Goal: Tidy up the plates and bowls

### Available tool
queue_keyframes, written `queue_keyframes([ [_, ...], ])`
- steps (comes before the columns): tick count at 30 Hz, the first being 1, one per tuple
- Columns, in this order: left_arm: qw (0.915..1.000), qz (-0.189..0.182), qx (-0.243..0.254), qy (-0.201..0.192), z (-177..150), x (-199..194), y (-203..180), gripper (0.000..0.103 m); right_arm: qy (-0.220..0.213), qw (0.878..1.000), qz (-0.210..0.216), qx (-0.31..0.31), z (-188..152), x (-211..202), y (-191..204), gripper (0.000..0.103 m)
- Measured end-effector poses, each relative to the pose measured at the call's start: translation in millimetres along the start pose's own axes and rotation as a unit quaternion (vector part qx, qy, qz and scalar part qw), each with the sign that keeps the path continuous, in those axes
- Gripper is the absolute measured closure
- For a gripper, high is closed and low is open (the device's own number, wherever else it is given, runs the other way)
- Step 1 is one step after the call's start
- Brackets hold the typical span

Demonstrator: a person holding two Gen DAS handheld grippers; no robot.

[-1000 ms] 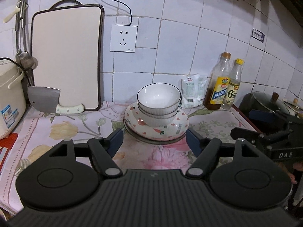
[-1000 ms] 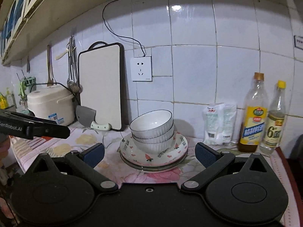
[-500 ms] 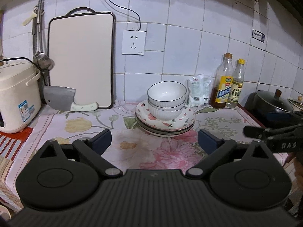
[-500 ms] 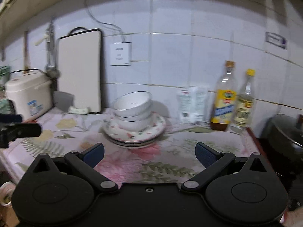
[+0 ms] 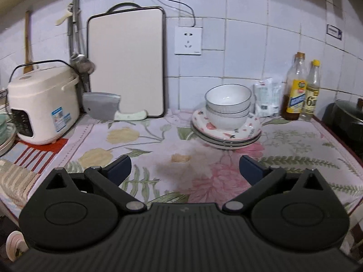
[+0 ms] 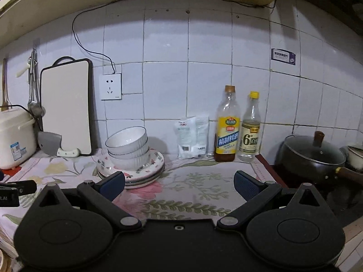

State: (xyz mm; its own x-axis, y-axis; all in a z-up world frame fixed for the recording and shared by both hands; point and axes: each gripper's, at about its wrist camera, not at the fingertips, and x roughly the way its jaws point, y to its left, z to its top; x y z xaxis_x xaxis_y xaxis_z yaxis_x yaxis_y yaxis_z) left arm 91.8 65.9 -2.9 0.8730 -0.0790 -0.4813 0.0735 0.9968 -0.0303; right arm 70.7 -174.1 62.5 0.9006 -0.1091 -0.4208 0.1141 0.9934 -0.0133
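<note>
White ribbed bowls [image 5: 228,103] are nested in a stack on a stack of patterned plates [image 5: 247,131] on the floral cloth near the back wall. In the right wrist view the bowls [image 6: 128,146] and plates [image 6: 149,168] sit at left centre. My left gripper [image 5: 185,170] is open and empty, well in front of the stack and to its left. My right gripper [image 6: 179,184] is open and empty, in front of the stack and to its right. The left gripper's tip [image 6: 13,190] shows at the left edge of the right wrist view.
A rice cooker [image 5: 43,104], cleaver [image 5: 109,110] and cutting board [image 5: 126,63] stand at back left. More dishes [image 5: 5,131] show at the far left edge. A white packet [image 6: 192,137], two bottles [image 6: 228,127] and a lidded black pot [image 6: 314,156] stand to the right.
Both grippers have drawn back from the stack, which now looks smaller. The left view has swung left, the right view right. The left gripper's jaws have widened.
</note>
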Motion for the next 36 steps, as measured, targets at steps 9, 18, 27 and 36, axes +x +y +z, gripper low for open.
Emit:
queue_keyframes([
  [9,1.0000,0.001,-0.001,-0.006,-18.4,-9.7,-5.4,0.000,0.016,1.000,0.010,-0.014,-15.4,-15.0,8.4,0.000],
  [18,0.9998,0.013,0.013,-0.012,-27.1,-17.6,-13.4,0.000,-0.006,0.999,-0.009,-0.035,-27.4,-25.9,19.7,0.000],
  [27,0.9997,0.019,0.014,-0.011,-30.8,-16.9,-11.8,0.000,-0.026,0.998,-0.027,-0.052,-34.5,-33.5,24.3,0.000],
  [36,0.9998,0.004,0.017,-0.012,-32.2,-18.2,-16.6,0.000,-0.032,0.998,-0.035,-0.050,-36.4,-37.4,23.6,0.000],
])
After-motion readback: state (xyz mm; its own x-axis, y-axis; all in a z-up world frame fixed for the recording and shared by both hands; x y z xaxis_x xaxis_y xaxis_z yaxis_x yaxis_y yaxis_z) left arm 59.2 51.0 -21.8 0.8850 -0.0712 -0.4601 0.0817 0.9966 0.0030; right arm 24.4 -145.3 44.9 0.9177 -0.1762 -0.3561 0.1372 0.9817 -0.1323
